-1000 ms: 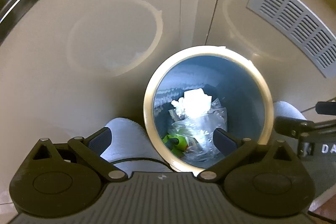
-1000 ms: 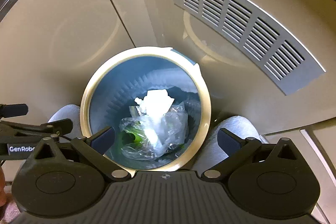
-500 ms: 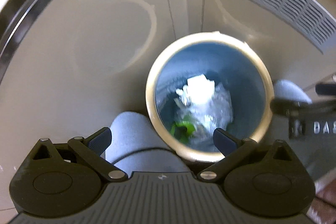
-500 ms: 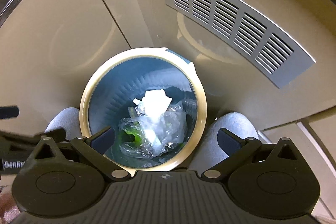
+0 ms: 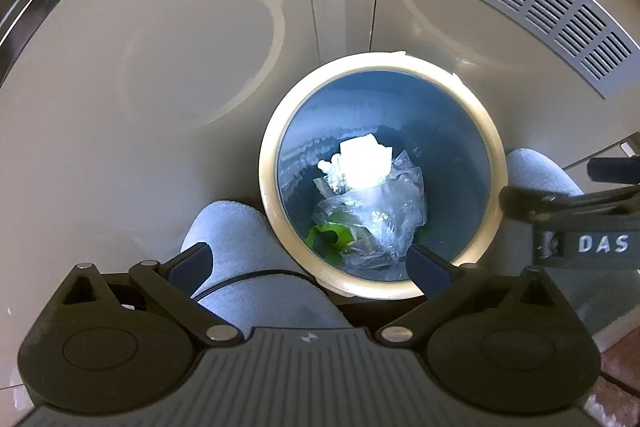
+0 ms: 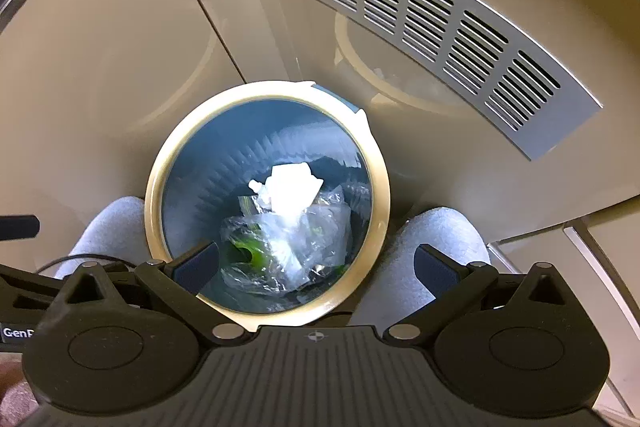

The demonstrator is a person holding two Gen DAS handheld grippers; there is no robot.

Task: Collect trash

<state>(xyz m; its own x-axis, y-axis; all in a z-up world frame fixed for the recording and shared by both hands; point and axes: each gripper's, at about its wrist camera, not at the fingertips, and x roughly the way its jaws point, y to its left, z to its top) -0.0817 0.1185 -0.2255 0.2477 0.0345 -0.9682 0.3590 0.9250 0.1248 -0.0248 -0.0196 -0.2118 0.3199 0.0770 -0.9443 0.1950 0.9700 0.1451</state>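
Note:
A round blue bin [image 5: 456, 147] with a cream rim [image 6: 156, 179] stands on the floor below both grippers. Inside lie a white crumpled tissue [image 5: 364, 163] [image 6: 292, 187], a clear plastic bag [image 5: 380, 215] [image 6: 296, 247] and a green scrap [image 5: 328, 231] [image 6: 250, 251]. My left gripper [image 5: 310, 263] hangs open above the bin's near left rim, nothing between its fingers. My right gripper [image 6: 316, 263] is open too, above the bin's near edge and empty. The right gripper's side shows at the right of the left wrist view.
The bin stands against beige cabinet doors [image 5: 160, 67] with a grey vent grille [image 6: 440, 27] at the upper right. A person's knees in light blue trousers [image 5: 240, 239] [image 6: 436, 251] flank the bin on both sides.
The left wrist view has shifted so the bin sits further right and lower, with more of the left knee showing. Both grippers stay open and empty; the trash in the bin has not moved.

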